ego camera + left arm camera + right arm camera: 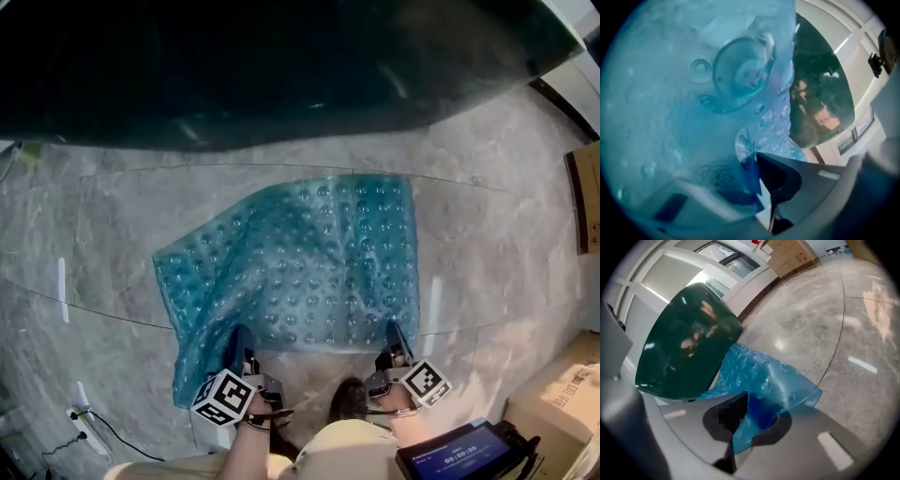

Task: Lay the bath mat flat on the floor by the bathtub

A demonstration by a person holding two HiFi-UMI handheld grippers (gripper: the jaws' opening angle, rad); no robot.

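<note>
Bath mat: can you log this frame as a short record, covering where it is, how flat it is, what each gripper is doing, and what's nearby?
mat: blue, studded with suction cups, between the person and the bathtub
floor: grey marble; the far part of the mat lies on it
flatness: not flat; the near left corner is raised and folded
left gripper: shut on the mat's near left edge
right gripper: shut on the mat's near right edge
nearby: box on the floor at the right

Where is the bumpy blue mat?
In the head view the bath mat is mid-floor, just below the dark bathtub, its near edge pinched by the left gripper and right gripper.
</note>
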